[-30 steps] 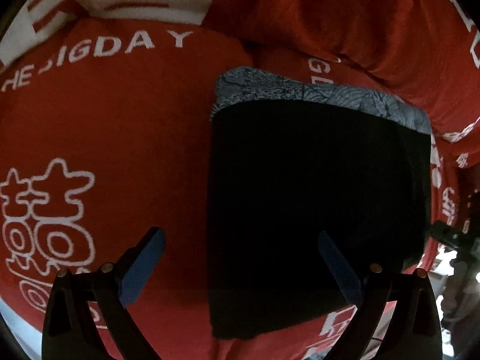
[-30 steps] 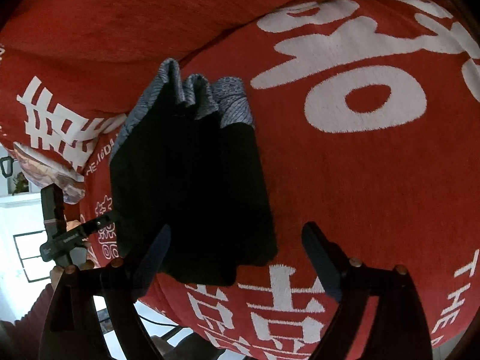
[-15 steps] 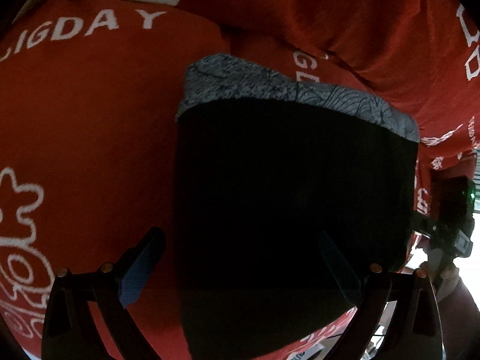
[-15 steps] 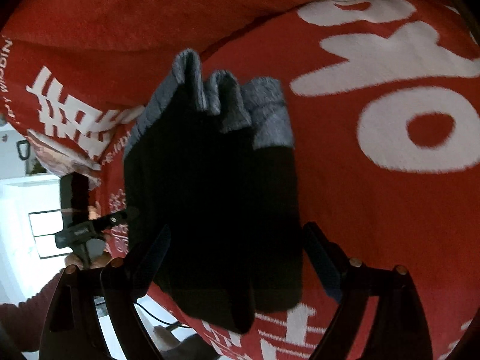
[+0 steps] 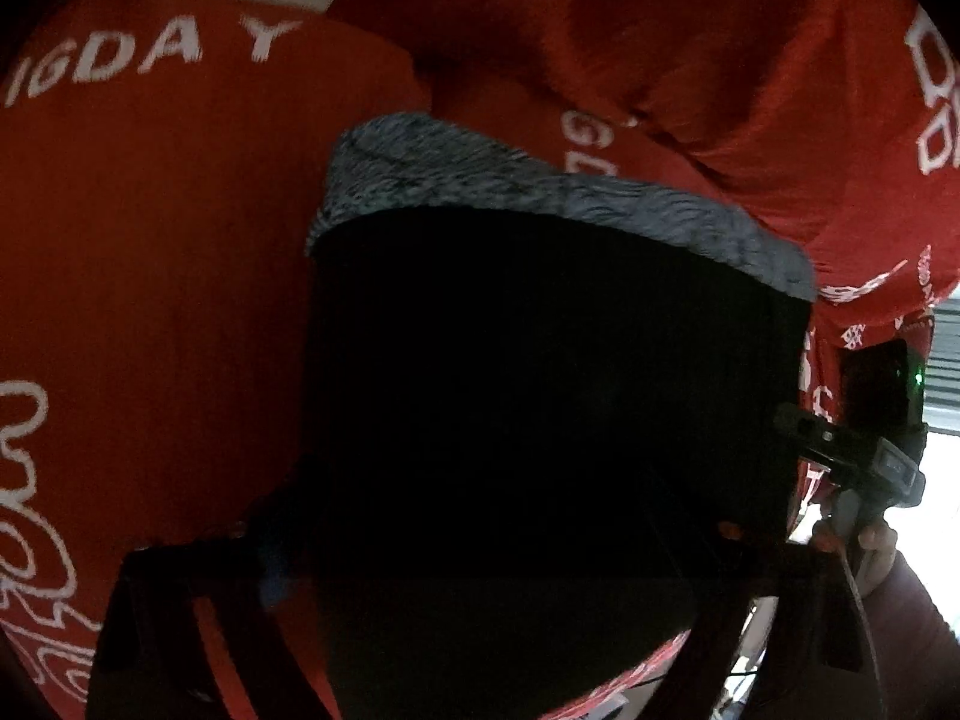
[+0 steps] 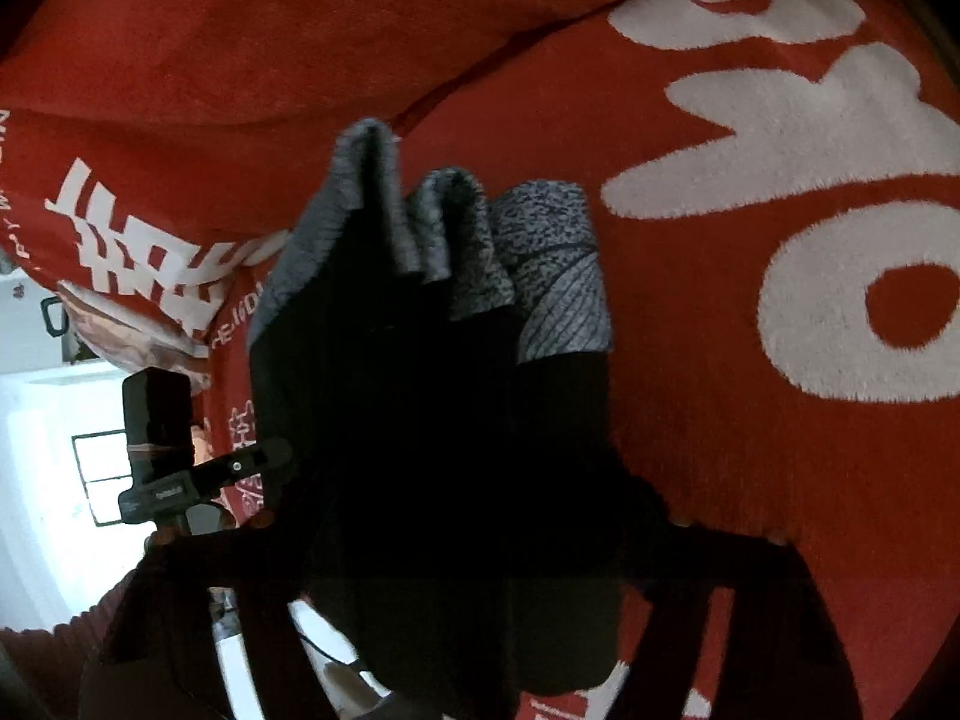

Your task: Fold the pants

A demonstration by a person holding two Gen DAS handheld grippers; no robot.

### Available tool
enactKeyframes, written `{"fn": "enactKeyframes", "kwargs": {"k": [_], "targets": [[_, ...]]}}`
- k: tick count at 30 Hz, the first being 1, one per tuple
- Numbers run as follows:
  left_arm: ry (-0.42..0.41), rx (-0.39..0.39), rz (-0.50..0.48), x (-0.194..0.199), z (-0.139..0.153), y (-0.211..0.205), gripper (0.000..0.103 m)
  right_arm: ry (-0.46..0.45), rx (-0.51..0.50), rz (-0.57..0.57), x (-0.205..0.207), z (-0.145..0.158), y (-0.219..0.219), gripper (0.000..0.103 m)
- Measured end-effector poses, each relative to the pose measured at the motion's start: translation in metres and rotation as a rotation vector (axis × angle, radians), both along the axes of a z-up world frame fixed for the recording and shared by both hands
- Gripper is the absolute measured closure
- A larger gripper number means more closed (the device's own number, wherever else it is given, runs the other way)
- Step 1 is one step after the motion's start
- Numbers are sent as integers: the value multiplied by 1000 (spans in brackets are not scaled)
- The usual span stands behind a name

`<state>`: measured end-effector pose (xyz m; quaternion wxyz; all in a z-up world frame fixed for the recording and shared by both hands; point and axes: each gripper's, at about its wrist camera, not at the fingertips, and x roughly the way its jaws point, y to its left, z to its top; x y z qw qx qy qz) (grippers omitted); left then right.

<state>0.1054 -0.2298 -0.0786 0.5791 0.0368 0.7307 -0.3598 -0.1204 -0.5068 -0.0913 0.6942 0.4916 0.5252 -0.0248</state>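
Observation:
The folded black pants (image 5: 540, 390) with a grey patterned waistband (image 5: 540, 192) lie on a red blanket (image 5: 150, 240). In the left wrist view my left gripper (image 5: 498, 546) is low over the near edge of the pants, its fingers spread wide at either side and mostly lost against the dark cloth. In the right wrist view the pants (image 6: 432, 420) show several grey folded layers (image 6: 456, 234). My right gripper (image 6: 474, 516) sits over their near end, its fingers spread wide. The fingertips of both are hard to see.
The red blanket with white characters (image 6: 810, 240) covers the whole surface and rises in a fold at the back (image 5: 660, 60). The other hand-held gripper shows at the right edge of the left wrist view (image 5: 864, 438) and at the left of the right wrist view (image 6: 168, 456).
Both grippers have moved forward and down onto the folded pants, which now fill more of each view. The fingers still stand spread wide apart.

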Motion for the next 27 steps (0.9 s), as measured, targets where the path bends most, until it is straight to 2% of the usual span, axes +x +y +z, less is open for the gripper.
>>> {"fn": "enactKeyframes", "kwargs": {"k": [2,5,8,11,18,22,25,27], "targets": [[-20,-20,-6,-4,11,0,32,-7,5,-6,-1,4,0,44],[-48,-29,-14,-9,25,0,41,-32,5,-27,-8,16,2,55],[-61,-54,-25,-15,40,-1,42,-70,45,-62,-18,27,1,58],[-62,-70,-45,-28,59,2,42,-83,59,-49,-28,41,10,59],[-91,-54,-119,-73,87,15,42,-96,92,-78,-78,67,32,59],[-110,-28,-129,-92,80,22,42,-89,76,-88,-98,71,43,59],[-169,56,-119,-102,59,22,42,-52,50,-89,-107,59,47,59],[-194,106,-94,-100,47,30,32,1,11,-72,-109,46,50,58]]}}
